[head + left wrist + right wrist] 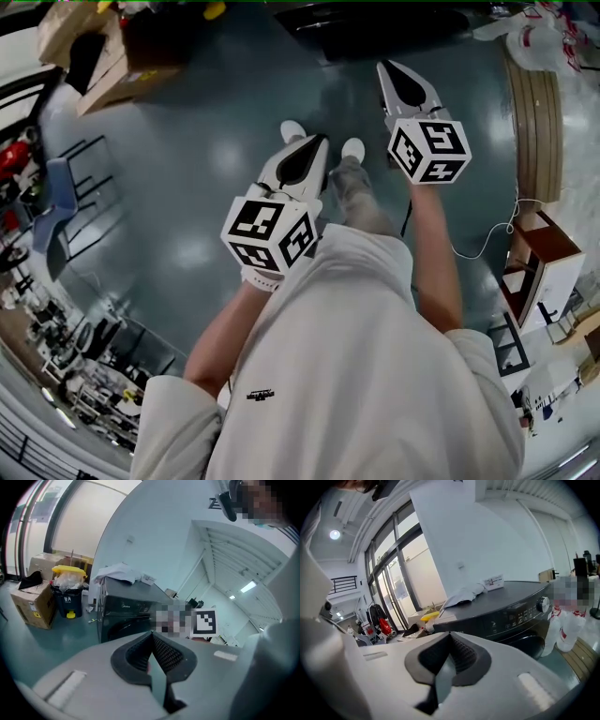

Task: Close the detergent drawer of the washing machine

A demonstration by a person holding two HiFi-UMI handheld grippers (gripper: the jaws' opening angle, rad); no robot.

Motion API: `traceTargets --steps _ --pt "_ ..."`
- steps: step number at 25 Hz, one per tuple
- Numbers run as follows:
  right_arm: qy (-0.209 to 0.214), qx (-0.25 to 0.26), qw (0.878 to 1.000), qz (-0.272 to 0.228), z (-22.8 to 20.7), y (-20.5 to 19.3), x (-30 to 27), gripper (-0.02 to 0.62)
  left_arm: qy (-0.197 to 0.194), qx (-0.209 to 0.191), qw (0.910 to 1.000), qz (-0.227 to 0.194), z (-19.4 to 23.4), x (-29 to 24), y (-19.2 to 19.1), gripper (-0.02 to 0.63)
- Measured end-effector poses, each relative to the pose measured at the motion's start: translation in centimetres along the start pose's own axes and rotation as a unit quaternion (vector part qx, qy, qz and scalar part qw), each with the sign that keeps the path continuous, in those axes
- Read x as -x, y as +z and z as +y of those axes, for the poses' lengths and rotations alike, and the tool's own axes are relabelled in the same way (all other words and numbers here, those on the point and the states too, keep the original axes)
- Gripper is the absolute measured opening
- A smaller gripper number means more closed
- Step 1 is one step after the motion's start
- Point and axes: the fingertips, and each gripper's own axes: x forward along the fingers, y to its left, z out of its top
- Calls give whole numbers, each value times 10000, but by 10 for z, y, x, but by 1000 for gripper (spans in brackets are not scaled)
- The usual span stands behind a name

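A dark front-loading washing machine (515, 611) stands some way ahead, also seen in the left gripper view (126, 609) and as a dark shape at the head view's top edge (375, 23). White cloth (119, 572) lies on its lid. The detergent drawer cannot be made out; the gripper bodies hide that part of the front. My left gripper (314, 142) and right gripper (389, 67) are held in the air above the floor, well short of the machine. Both are shut with nothing between the jaws, as the left (152, 635) and right (450, 635) gripper views show.
A bin with a yellow lid (69, 592) and a cardboard box (33, 599) stand left of the machine. White bottles (565, 630) sit at its right. Stacked wooden boards (539, 103), a small shelf unit (544, 262) and a floor cable (487, 239) lie to my right.
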Motion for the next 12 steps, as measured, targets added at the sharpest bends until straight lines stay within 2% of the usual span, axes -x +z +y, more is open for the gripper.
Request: traceTargets --steps 12 --pt "-39 -75 9997 -213 15 24 64 2 17 -112 9989 -457 -17 21 20 15"
